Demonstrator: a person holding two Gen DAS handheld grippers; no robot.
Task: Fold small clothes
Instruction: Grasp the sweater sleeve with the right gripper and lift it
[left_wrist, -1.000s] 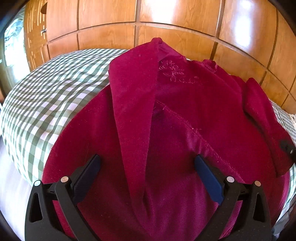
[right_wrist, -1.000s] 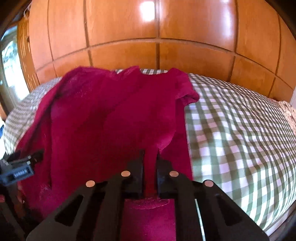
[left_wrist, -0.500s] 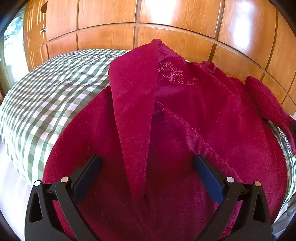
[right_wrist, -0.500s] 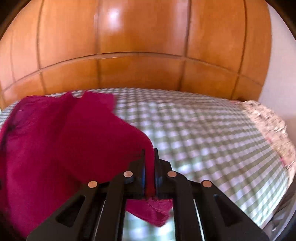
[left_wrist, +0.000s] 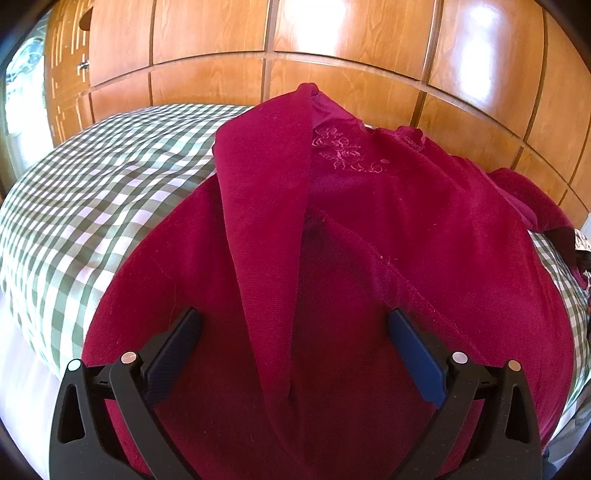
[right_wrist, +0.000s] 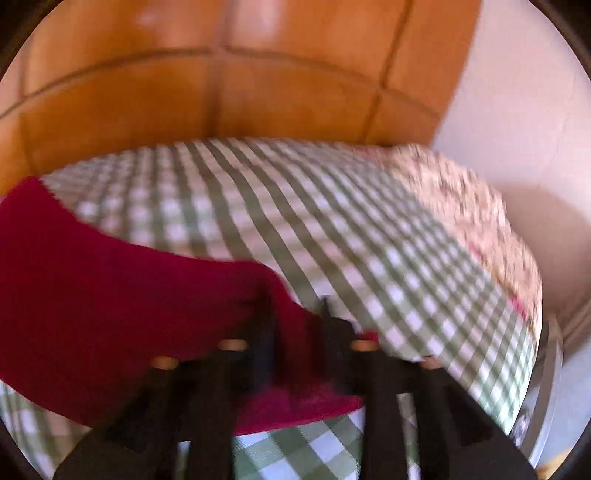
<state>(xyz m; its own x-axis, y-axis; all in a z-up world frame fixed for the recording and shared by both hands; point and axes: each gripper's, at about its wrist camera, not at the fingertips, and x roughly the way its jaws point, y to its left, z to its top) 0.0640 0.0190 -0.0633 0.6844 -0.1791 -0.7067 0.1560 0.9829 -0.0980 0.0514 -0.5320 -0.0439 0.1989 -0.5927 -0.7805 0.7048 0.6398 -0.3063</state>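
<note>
Glossy orange-brown wood panelling (left_wrist: 207, 44) behind bed, split by dark grooves into rectangular panels, bright glare patches on upper ones. Bed covered in green-and-white checked sheet (left_wrist: 92, 192). Floral cream cloth (right_wrist: 461, 206) at bed's far right edge. Plain pale wall (right_wrist: 517, 92) right of panelling. Daylit window (left_wrist: 18, 99) at far left edge, blurred.

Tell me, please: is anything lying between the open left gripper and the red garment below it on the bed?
Nothing visible stands in the way. The left gripper is open directly over the red garment, which lies spread on the checked bedcover. One folded sleeve runs between the fingers, but it belongs to the garment itself.
</note>
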